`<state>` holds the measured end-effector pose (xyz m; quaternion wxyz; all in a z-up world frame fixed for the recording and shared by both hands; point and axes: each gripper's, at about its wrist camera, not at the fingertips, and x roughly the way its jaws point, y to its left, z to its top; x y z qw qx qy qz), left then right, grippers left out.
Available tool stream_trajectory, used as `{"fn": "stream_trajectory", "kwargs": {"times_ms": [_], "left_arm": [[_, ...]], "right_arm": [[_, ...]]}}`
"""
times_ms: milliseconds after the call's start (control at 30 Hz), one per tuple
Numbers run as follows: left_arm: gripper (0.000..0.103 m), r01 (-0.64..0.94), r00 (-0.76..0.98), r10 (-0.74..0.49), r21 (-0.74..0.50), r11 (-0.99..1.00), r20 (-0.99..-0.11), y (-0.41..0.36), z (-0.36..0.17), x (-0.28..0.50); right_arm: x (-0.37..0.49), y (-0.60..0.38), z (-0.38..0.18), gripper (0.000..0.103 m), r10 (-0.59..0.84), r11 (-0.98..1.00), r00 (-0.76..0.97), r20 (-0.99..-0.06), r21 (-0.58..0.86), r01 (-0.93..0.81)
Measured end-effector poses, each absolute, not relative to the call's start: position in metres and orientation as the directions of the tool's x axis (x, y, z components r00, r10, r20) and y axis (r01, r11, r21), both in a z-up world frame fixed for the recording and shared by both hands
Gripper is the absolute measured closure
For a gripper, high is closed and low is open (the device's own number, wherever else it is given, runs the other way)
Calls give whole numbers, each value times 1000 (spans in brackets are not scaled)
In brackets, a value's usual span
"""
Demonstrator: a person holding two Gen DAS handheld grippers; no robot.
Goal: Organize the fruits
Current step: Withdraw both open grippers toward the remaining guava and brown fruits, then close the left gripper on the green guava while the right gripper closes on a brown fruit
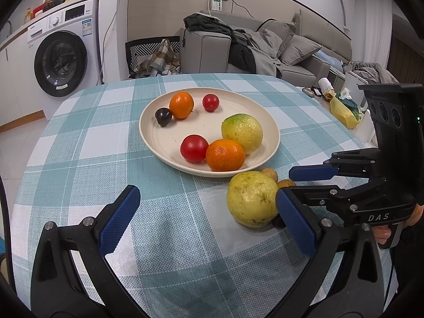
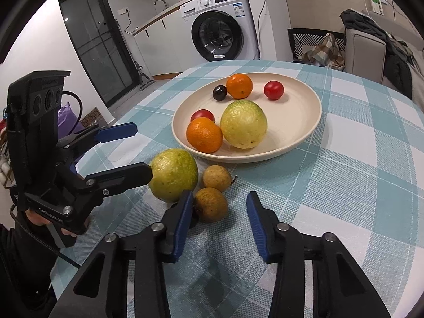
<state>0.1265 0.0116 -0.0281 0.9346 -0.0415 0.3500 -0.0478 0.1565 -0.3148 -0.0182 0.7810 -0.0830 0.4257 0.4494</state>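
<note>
A cream plate (image 1: 159,143) (image 2: 299,122) on the checked tablecloth holds two oranges (image 1: 225,155), two red tomatoes (image 1: 194,148), a dark plum (image 1: 163,116) and a yellow-green guava (image 1: 242,132). A second guava (image 1: 251,198) (image 2: 173,175) lies on the cloth in front of the plate, beside two small brown fruits (image 2: 216,178) (image 2: 211,204). My left gripper (image 1: 209,214) is open, its right finger close beside this guava. My right gripper (image 2: 218,221) (image 1: 285,185) is open around the nearer brown fruit.
The table edge curves away on the left and far side. A white tray with a yellow bag (image 1: 344,111) stands at the table's right edge. A washing machine (image 1: 61,53), chair and sofa (image 1: 291,47) stand beyond the table.
</note>
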Motion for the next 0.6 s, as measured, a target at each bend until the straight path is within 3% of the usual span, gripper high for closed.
{"fn": "stream_trajectory", "kwargs": {"times_ms": [133, 500, 600], "left_arm": [[1, 59, 749, -116, -109, 992, -652, 12, -30, 127], [2, 101, 736, -156, -122, 987, -659, 3, -33, 128], [6, 118, 722, -164, -114, 986, -672, -4, -34, 129]], "right_arm": [[153, -313, -17, 76, 643, 564, 221, -733, 258, -785], [152, -314, -12, 76, 641, 570, 248, -726, 235, -787], [154, -316, -11, 76, 639, 582, 262, -723, 231, -780]]}}
